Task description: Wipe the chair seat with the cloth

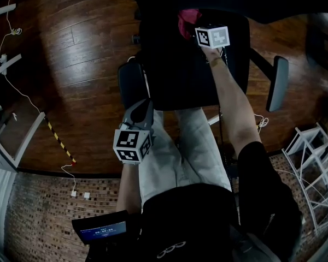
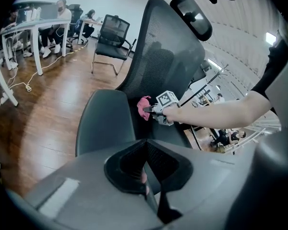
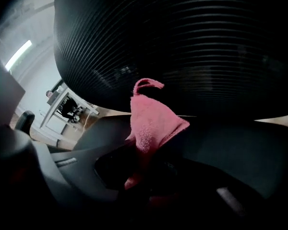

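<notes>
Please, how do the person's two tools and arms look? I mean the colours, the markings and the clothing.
Both tools look alike. The left tool has a smooth grey body with black jaw pads and carries a white cube printed with black square markers. The right tool has its own marker cube. No cables show on them. The right arm wears a short black sleeve; both forearms are bare.

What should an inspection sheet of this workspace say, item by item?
Surface: dark chair seat, no loose things seen.
Job's things: pink cloth at the seat's back.
Clutter: nothing seen.
Grippers: right gripper, jaws shut on the cloth; left gripper, jaws together, empty, in front of the seat.
Cables: white cable on the floor.
Surroundings: wooden floor, white rack, desks with seated people.
</notes>
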Demonstrator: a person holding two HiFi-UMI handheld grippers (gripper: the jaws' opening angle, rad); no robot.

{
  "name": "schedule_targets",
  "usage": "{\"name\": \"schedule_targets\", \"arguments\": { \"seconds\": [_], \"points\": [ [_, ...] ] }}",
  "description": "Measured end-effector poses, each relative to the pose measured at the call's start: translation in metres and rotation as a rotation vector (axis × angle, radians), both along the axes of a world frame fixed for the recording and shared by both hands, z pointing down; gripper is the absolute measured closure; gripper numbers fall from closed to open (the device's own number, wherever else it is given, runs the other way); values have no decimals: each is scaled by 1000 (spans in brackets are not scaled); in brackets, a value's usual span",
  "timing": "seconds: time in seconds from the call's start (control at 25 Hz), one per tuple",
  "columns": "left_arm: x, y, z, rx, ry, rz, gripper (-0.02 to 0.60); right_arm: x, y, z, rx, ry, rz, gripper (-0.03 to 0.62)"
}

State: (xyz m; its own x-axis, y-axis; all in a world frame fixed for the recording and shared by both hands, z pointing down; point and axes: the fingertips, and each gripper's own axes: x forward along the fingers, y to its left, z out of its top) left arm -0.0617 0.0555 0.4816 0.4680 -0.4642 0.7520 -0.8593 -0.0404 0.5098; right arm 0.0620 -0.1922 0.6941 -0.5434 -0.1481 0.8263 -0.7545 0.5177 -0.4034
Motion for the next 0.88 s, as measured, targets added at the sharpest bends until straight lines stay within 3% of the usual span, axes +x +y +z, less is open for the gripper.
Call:
{"name": "schedule_targets", "arguments": {
  "seconds": [0.2, 0.56, 0.72, 0.8, 0.88],
  "points": [
    [-1, 0, 1, -6, 12, -3, 588, 89, -22, 2, 86, 207, 55, 531],
    [-2, -5, -2, 4, 1, -4, 588, 243, -47, -31, 106, 532, 226, 531],
    [-1, -5, 1, 0, 8, -1, 588, 269, -35, -44, 133, 738, 176, 531],
    [0, -5, 3, -3, 17, -1, 588, 269, -33, -46, 167, 792, 159, 531],
    [1, -5, 4, -6, 28, -2, 588, 260, -20, -35, 132, 802, 145, 531]
  ]
}}
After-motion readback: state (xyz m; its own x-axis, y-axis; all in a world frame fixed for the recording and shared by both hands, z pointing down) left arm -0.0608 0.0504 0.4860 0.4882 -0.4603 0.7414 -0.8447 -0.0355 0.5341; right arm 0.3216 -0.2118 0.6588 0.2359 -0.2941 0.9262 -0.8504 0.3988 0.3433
